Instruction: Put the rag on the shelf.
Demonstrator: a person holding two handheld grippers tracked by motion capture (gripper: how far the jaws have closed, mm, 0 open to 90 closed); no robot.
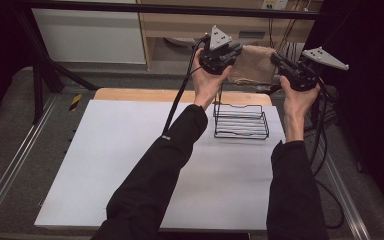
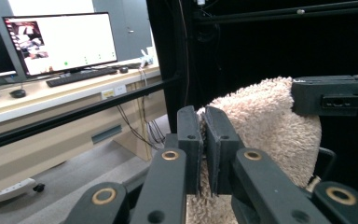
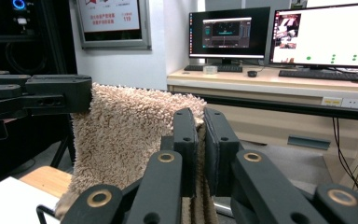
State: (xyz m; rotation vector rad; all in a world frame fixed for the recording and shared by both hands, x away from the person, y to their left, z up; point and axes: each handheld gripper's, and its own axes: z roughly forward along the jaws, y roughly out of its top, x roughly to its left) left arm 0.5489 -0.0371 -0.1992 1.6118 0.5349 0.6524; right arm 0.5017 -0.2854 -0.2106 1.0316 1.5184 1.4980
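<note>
A beige fluffy towel (image 1: 252, 64) hangs in the air between my two grippers, above the far edge of the table. My left gripper (image 1: 235, 51) is shut on the towel's left edge; its jaws pinch the pile (image 2: 204, 140). My right gripper (image 1: 275, 59) is shut on the towel's right edge (image 3: 200, 140). The towel (image 3: 121, 140) spreads between them, and each gripper view shows the other gripper clamped on the far corner. A black wire rack (image 1: 241, 120) stands on the white sheet just below the towel.
The white sheet (image 1: 130, 165) covers most of the wooden table (image 1: 130, 94). Black frame bars cross behind the table. Desks with monitors (image 3: 317, 35) and keyboards stand beyond. Cables trail from both grippers at the right side.
</note>
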